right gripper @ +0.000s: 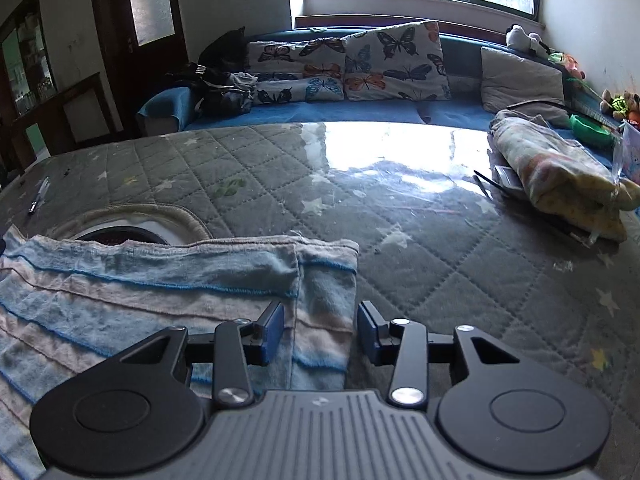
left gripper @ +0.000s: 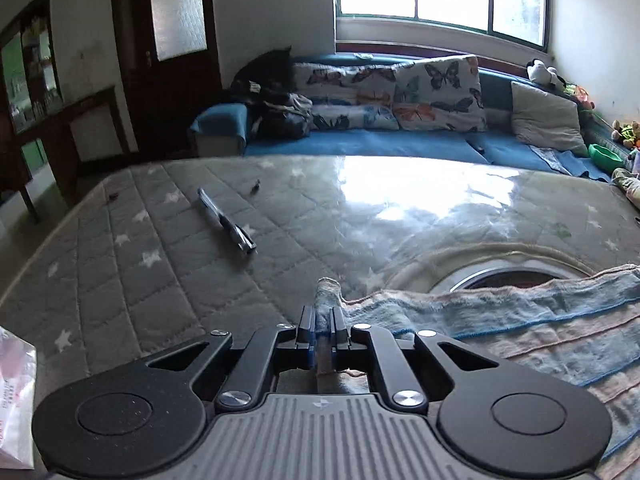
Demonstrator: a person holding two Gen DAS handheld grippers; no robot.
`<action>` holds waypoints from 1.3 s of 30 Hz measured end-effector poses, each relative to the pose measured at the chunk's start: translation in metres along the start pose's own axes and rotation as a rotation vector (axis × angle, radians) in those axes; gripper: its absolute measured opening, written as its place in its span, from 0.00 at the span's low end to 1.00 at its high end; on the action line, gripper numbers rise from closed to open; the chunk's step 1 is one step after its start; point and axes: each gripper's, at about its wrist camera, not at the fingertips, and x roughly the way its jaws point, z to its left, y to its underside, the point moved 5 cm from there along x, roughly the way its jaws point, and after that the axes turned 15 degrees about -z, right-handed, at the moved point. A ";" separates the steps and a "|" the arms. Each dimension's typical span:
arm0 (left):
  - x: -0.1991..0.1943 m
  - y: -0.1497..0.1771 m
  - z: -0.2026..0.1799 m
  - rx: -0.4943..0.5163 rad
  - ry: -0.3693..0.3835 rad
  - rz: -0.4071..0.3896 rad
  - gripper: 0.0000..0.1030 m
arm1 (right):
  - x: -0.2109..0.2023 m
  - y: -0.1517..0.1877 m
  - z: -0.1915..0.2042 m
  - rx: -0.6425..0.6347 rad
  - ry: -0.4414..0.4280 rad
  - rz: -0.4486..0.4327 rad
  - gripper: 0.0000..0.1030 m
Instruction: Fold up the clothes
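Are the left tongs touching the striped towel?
Touching. Left wrist view: left tongs are clamped shut on a pinched corner of the striped towel.

- We counted one striped towel [right gripper: 160,280] on the quilted table [right gripper: 440,280].
- We saw three butterfly cushions [right gripper: 394,62], one grey pillow [right gripper: 520,80].
- We noted one pen [left gripper: 228,222], one folded blanket [right gripper: 560,176].

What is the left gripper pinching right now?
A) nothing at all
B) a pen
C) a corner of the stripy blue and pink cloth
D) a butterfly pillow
C: in the left wrist view the left gripper has its jaws closed on a bunched corner of the striped cloth, which pokes up between them, while the pen lies apart on the quilted table cover.
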 end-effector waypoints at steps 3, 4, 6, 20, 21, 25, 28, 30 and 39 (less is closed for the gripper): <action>0.004 -0.002 0.000 -0.019 0.035 0.014 0.28 | 0.003 -0.001 0.002 -0.006 0.000 0.002 0.34; 0.005 -0.003 -0.001 -0.021 0.047 0.016 0.35 | 0.004 -0.002 0.002 -0.009 0.000 0.002 0.33; 0.007 -0.004 -0.007 -0.012 0.052 0.014 0.41 | 0.006 -0.004 0.001 -0.014 0.000 0.002 0.23; 0.045 -0.013 -0.021 0.103 0.022 -0.024 0.00 | 0.017 -0.020 -0.002 -0.058 0.039 -0.035 0.05; 0.048 -0.015 -0.020 0.110 0.011 -0.028 0.00 | 0.019 -0.021 -0.003 -0.058 0.043 -0.035 0.05; 0.051 -0.022 -0.005 -0.040 0.035 -0.008 0.02 | 0.029 -0.020 -0.007 -0.052 0.051 -0.024 0.06; 0.041 -0.022 0.002 -0.076 0.043 0.004 0.06 | 0.032 -0.019 -0.009 -0.056 0.046 -0.021 0.09; 0.034 -0.018 0.001 -0.080 0.059 0.015 0.30 | 0.031 -0.019 -0.010 -0.054 0.044 -0.021 0.10; 0.042 0.000 -0.010 -0.047 0.050 0.041 0.09 | 0.030 -0.019 -0.011 -0.065 0.038 -0.014 0.13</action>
